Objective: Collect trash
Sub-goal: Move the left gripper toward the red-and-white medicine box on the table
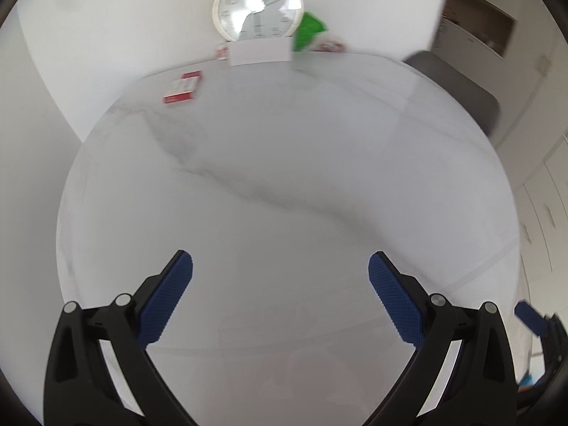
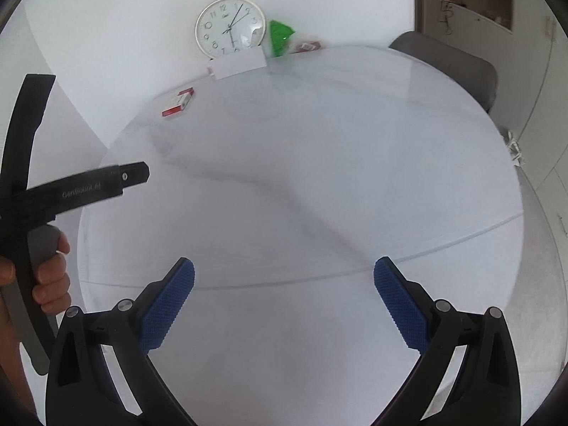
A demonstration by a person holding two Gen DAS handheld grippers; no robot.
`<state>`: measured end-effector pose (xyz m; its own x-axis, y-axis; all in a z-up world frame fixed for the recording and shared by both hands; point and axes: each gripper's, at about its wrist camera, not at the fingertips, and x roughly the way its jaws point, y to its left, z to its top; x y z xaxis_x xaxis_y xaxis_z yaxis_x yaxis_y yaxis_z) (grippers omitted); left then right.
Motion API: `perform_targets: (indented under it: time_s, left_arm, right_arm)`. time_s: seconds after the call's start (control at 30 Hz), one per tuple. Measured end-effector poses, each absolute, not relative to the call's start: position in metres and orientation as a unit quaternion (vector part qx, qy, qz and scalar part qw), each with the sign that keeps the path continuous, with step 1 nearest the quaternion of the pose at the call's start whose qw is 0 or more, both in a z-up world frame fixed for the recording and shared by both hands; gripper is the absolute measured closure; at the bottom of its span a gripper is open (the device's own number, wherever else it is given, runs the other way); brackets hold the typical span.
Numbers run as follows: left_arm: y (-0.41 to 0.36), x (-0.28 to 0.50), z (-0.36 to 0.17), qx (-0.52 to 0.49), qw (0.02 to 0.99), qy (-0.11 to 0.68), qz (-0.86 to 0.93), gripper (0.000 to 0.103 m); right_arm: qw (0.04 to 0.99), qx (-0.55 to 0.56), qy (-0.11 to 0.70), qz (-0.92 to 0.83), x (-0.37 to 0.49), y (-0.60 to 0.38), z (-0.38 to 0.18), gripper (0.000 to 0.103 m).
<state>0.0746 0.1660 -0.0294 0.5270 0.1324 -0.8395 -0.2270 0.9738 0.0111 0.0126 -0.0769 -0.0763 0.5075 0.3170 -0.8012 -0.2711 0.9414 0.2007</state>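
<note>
A red and white packet (image 1: 183,88) lies at the far left of the round white marble table (image 1: 284,177); it also shows in the right wrist view (image 2: 178,102). A green wrapper (image 1: 307,30) and a red and white wrapper (image 1: 332,47) lie at the far edge, also seen in the right wrist view as the green wrapper (image 2: 279,37) and the red wrapper (image 2: 308,47). My left gripper (image 1: 280,266) is open and empty over the near table. My right gripper (image 2: 284,273) is open and empty, far from the trash.
A round wall clock (image 1: 258,7) leans on the wall behind a white card (image 1: 260,52). A grey chair (image 1: 458,85) stands at the far right of the table. The left gripper's body and hand (image 2: 53,195) show at the left of the right wrist view.
</note>
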Motion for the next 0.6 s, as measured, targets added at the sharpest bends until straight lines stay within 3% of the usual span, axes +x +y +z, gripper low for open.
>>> perform_targets:
  time_s: [0.3,0.6]
  left_arm:
    - [0.385,0.261,-0.056,-0.068,0.856,0.496,0.129,0.008]
    - [0.493,0.414,-0.109,-0.104,0.833,0.530,0.121,0.008]
  right_arm:
    - [0.848,0.008,0.481,0.224,0.192,0.122,-0.085,0.003]
    - [0.842,-0.042,0.472,0.258,0.336,0.254,-0.099,0.003]
